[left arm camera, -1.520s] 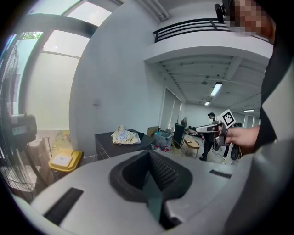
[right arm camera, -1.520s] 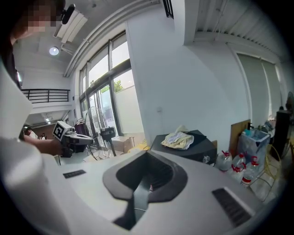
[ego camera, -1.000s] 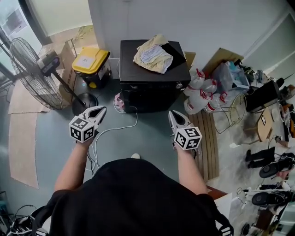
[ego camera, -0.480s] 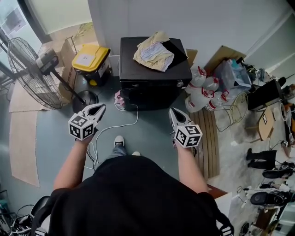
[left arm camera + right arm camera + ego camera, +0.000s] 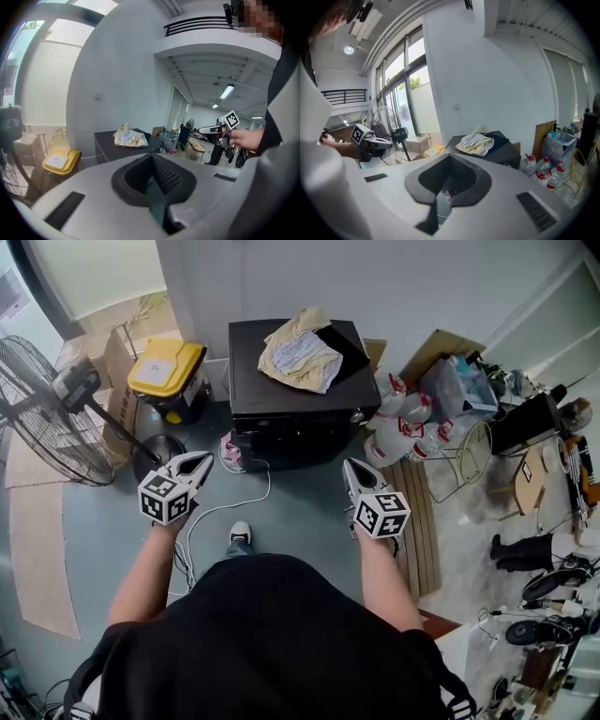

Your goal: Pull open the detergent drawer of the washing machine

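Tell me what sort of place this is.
Likely a cluttered workshop or storage corner rather than a home laundry: a black washer stands with a big floor fan, a yellow-lidded bin and plastic jugs around it.

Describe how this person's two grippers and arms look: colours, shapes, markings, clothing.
The left gripper and right gripper are pale grey, tapering shells with dark ribbed pads lining the jaws. Each carries a white cube of black square markers. The person wears a black short-sleeved top; forearms are bare.
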Demonstrator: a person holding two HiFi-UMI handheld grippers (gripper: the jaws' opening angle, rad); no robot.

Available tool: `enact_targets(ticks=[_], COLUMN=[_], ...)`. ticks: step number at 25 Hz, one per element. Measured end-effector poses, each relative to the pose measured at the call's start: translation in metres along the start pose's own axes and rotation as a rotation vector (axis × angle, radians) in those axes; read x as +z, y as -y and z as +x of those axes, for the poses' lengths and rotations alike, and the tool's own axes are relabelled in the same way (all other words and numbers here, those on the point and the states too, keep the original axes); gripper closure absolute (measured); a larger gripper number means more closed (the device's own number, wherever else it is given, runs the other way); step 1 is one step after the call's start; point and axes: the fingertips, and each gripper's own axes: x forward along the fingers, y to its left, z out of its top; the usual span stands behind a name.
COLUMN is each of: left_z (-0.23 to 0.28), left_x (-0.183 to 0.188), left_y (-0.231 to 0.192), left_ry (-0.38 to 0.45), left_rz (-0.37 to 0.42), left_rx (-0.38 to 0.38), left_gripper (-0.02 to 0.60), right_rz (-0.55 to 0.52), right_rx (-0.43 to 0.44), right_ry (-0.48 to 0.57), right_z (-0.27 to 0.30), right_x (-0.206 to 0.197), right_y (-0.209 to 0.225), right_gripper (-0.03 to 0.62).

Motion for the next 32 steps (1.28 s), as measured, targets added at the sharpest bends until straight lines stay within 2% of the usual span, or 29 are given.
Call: enact_targets(ticks=[15, 25, 32], left_z=[0.045, 0.049, 0.044], left_x=[0.028, 0.03, 0.035], left_y=[-0.09, -0.142, -0.172], left_ry=[-0.006, -0.005, 0.012], left_rz=[0.012, 0.01, -0.009], left_rx=[-0.067, -0.097, -0.091], left_gripper=[0.572, 0.572, 0.572], right_rz=[0.024, 0.011, -0.006], right_rx=[-0.09, -0.118, -0.117], right_ry=[0.015, -0.001, -0.038], right_z=[0.072, 0.113, 0.134], right_x=[0.039, 0.052, 0.055], right_y=[0.011, -0.013, -0.032], right_gripper=[0.592, 0.592, 0.592])
